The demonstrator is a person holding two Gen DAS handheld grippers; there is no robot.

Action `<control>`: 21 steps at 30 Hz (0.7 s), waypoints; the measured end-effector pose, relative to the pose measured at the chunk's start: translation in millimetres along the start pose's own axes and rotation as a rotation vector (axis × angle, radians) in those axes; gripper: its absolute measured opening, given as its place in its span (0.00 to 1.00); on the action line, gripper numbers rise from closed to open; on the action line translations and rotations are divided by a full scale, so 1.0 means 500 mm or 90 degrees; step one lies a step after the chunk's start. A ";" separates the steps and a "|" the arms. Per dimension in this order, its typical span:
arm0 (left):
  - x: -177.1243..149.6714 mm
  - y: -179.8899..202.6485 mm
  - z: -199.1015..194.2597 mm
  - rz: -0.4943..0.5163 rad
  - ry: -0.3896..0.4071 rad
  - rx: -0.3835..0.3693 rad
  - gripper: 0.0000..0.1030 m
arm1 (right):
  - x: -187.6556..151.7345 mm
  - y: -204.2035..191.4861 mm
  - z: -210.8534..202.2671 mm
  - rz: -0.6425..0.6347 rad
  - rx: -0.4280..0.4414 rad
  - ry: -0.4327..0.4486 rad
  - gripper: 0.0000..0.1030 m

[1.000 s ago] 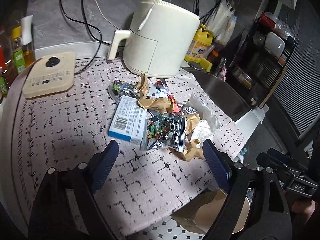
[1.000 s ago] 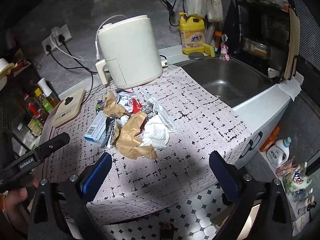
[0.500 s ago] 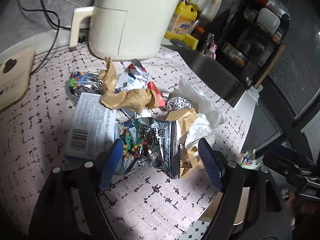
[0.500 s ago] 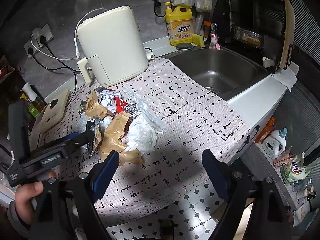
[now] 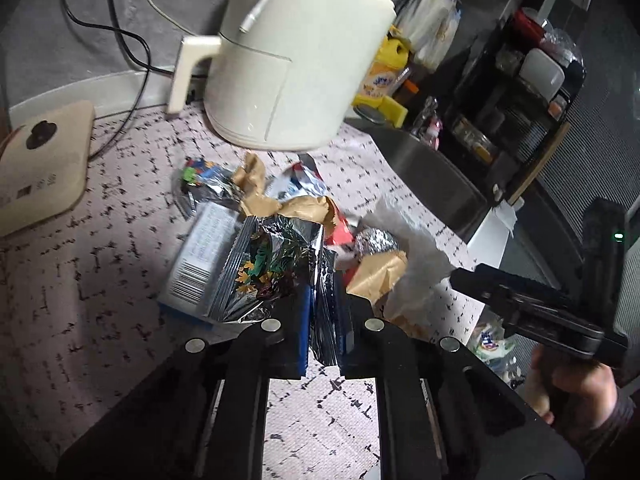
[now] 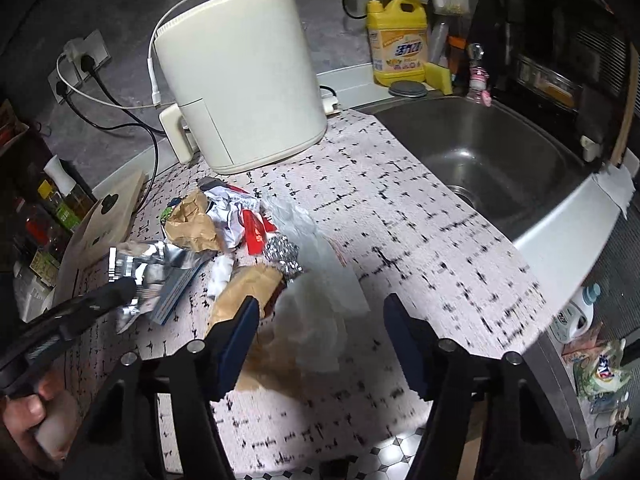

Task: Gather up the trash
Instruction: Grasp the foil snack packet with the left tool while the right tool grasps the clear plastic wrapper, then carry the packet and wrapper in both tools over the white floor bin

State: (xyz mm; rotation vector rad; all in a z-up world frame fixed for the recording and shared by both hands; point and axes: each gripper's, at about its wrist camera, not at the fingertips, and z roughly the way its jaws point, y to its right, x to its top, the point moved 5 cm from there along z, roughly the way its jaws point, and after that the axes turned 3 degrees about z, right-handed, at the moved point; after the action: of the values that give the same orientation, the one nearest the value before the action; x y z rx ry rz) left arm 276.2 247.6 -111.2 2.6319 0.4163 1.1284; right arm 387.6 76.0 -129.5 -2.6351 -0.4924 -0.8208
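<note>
A heap of trash lies on the patterned counter mat: a silver foil snack bag (image 5: 276, 268), a blue-and-white carton (image 5: 200, 256), brown paper (image 5: 296, 208), a foil ball (image 5: 376, 240) and white tissue (image 6: 316, 304). My left gripper (image 5: 322, 320) is shut on the lower edge of the foil snack bag, which also shows lifted at the left in the right wrist view (image 6: 152, 268). My right gripper (image 6: 320, 340) is open, its fingers on either side of the white tissue and the brown paper (image 6: 248, 288) at the heap's near edge.
A cream air fryer (image 6: 240, 96) stands behind the heap, with a beige scale (image 5: 40, 160) to its left. A steel sink (image 6: 480, 160) and a yellow detergent bottle (image 6: 396, 40) are on the right. Bottles stand at the far left (image 6: 52, 208). The counter's front edge is close.
My left gripper moved in and shut on the foil snack bag, lifting it. My right gripper moved down and forward, so its open fingers now flank the tissue.
</note>
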 end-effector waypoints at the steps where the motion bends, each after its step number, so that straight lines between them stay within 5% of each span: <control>1: 0.004 -0.005 -0.008 -0.004 0.004 0.003 0.10 | 0.007 -0.003 0.012 -0.004 0.000 -0.002 0.56; 3: 0.009 -0.011 -0.022 -0.009 0.011 0.007 0.10 | 0.019 -0.005 0.034 -0.008 -0.002 -0.008 0.48; 7: 0.011 -0.023 -0.042 -0.016 0.021 0.015 0.10 | 0.031 0.004 0.065 0.009 0.012 -0.033 0.12; 21: -0.007 0.039 -0.092 -0.016 0.067 0.035 0.10 | 0.038 0.075 -0.075 0.020 0.028 0.058 0.02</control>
State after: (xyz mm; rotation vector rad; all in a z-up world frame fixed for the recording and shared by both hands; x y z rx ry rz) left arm 243.1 233.4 -76.0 2.6138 0.5059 1.2692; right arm 400.1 31.9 -96.7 -2.5461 -0.4386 -0.9062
